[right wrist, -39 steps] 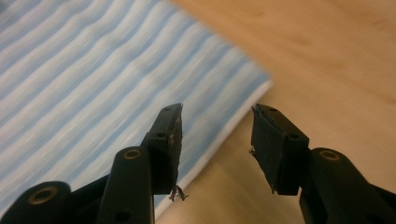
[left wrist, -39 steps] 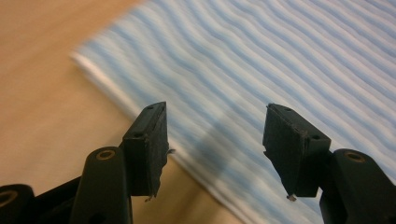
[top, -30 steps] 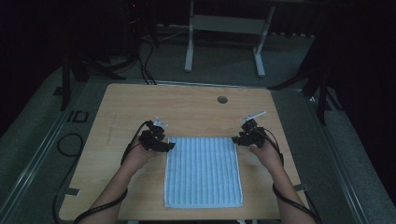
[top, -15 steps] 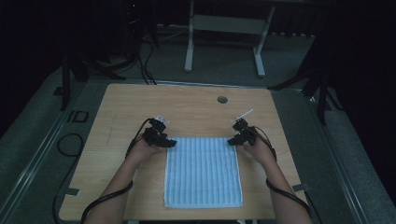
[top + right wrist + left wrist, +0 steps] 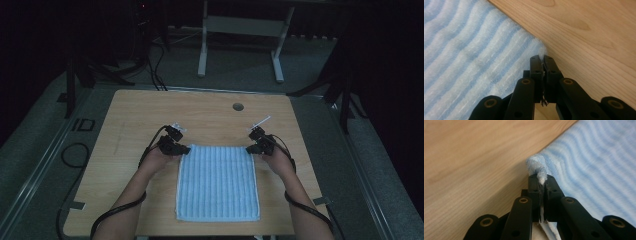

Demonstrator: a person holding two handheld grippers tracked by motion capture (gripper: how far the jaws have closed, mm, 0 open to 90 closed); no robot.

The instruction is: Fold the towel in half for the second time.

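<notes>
A blue-and-white striped towel (image 5: pixel 218 182) lies flat on the wooden bench (image 5: pixel 135 120), low and centre in the high view, its near edge close to the bench's front edge. There are no containers on the bench; a small round hole (image 5: pixel 238 106) sits in its top, above the towel near the far edge.

In the high view both tools are small and dark, so how their jaws stand is hard to read there; the forearms are cut off by the bottom of the frame. In both tool views only part of the towel is in frame.

The left tool (image 5: pixel 181 149) sits at the towel's upper left corner. In the left gripper view the left tool (image 5: pixel 543 180) has just been closing, and its jaws are pressed together on that corner, a tuft of cloth bunched up above the tips and a strip of towel edge visible between the jaws below.

The right tool (image 5: pixel 251 148) sits at the towel's upper right corner. In the right gripper view the right tool (image 5: pixel 543 60) has likewise just been closing, and its jaws pinch the corner, a small white tuft poking out at the tips, with bare wood to the right.
</notes>
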